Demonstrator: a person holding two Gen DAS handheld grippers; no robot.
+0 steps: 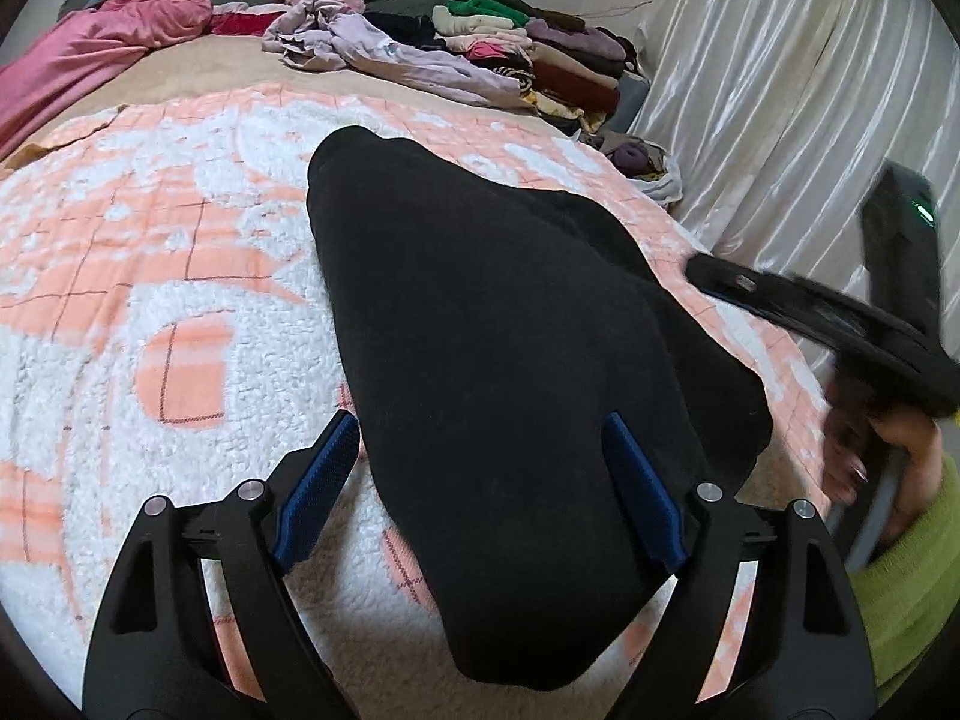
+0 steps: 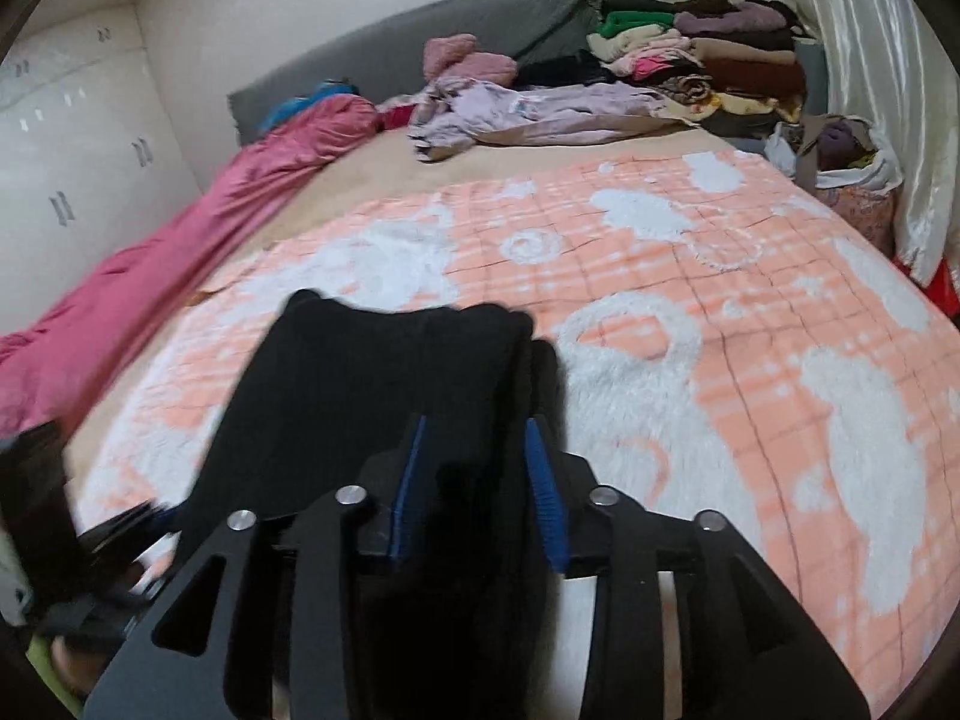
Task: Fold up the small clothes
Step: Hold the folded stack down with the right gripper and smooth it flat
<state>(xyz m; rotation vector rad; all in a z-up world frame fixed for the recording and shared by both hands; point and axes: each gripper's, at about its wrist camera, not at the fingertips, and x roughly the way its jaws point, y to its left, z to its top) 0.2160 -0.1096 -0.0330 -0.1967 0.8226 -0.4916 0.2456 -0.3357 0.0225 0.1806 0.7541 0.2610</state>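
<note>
Folding this black garment [image 1: 510, 312] well calls, I judge, for squaring its edges before the next crease. It lies flat on the peach-and-white blanket [image 1: 150, 276] of the bed, long axis running from the near edge away toward the clothes pile [image 1: 540, 54]. At left, the left gripper [image 1: 480, 480] has jaws spread wide astride the near end, pads not pressing. At right, the right gripper [image 2: 477, 468] stands partly open, black cloth between its jaws; whether they pinch it I cannot tell.

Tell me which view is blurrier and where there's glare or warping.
Right wrist view: blurrier, black garment and blanket smeared. Left wrist view: mostly sharp, only the right gripper blurs; glare streaks on the curtain. Both: fisheye bulge, dark corners.
</note>
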